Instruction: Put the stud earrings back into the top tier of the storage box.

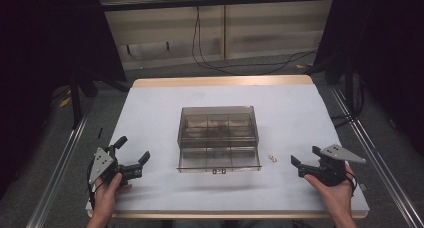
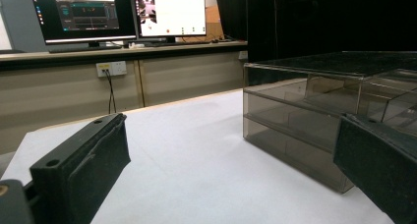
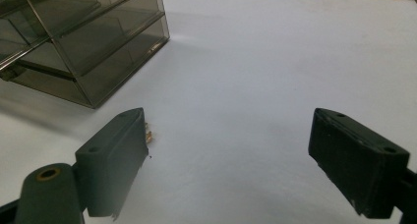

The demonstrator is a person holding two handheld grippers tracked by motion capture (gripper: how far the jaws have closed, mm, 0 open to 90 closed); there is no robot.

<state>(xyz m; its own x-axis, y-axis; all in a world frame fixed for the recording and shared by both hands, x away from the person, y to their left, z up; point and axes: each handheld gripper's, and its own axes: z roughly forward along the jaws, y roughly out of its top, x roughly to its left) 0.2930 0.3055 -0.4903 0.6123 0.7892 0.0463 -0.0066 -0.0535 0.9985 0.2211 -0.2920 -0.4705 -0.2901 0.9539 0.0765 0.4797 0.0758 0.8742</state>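
White sheeting covers the table (image 1: 165,113), and one smoky transparent compartment box (image 1: 218,138) sits near the middle of the surface, its lid down and a small latch on the near side. One small pale object (image 1: 273,158) lies just off the box's near right corner; I cannot tell what it is. Two grippers rest near the near edge: the left gripper (image 1: 133,155) toward the left corner, jaws spread wide, and the right gripper (image 1: 305,157) toward the right corner, likewise gaping and empty. Two monitors (image 2: 120,14) glow behind; their text is unreadable.
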